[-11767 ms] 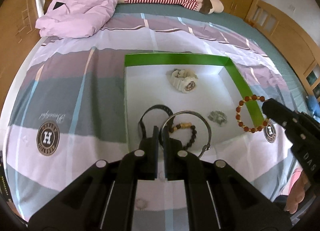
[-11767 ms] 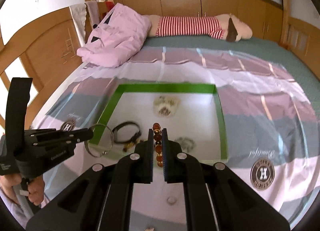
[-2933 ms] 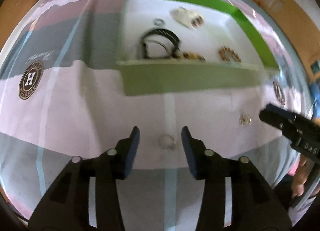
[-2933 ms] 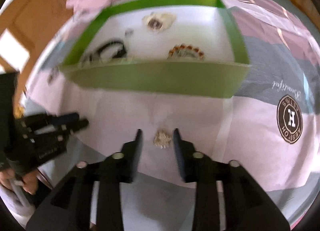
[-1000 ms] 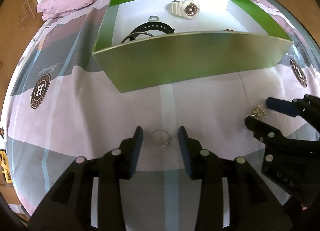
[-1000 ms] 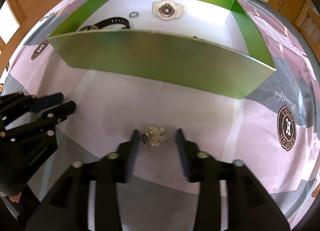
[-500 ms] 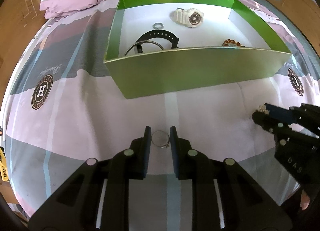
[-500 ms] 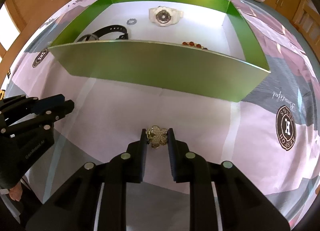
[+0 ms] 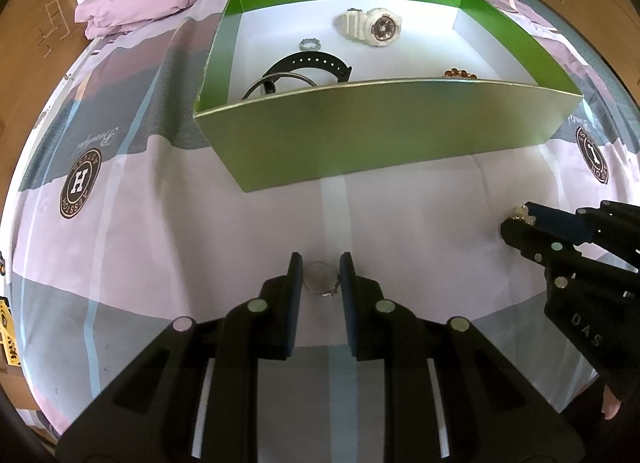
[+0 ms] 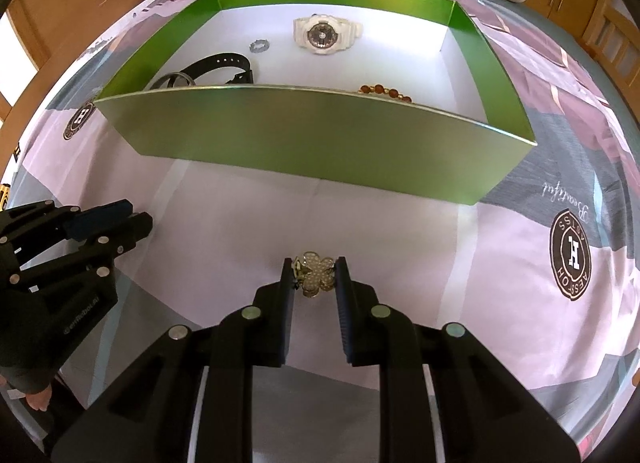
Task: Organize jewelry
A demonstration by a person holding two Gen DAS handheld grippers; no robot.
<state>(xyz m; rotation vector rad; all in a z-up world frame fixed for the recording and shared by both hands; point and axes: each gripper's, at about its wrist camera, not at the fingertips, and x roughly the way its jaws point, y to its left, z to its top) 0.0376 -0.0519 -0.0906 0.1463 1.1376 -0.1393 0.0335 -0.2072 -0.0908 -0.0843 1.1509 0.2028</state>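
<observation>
A white watch (image 9: 370, 26), black strap (image 9: 308, 65), small ring (image 9: 310, 43) and amber beads (image 9: 460, 73) are already laid in the green box (image 9: 360, 131) at twelve o'clock; a thin ring (image 9: 320, 283) is clamped in the left gripper (image 9: 319, 277) jaws, a flower brooch (image 10: 316, 275) in the right gripper (image 10: 314, 277) jaws, both low over the bed (image 9: 160, 243); boxing these two is judged all that remains.

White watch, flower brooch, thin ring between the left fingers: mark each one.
white watch (image 10: 322, 35), right wrist view, on its dial.
flower brooch (image 10: 316, 275), right wrist view, on the central petals.
thin ring (image 9: 319, 283), left wrist view, on its lower rim.
</observation>
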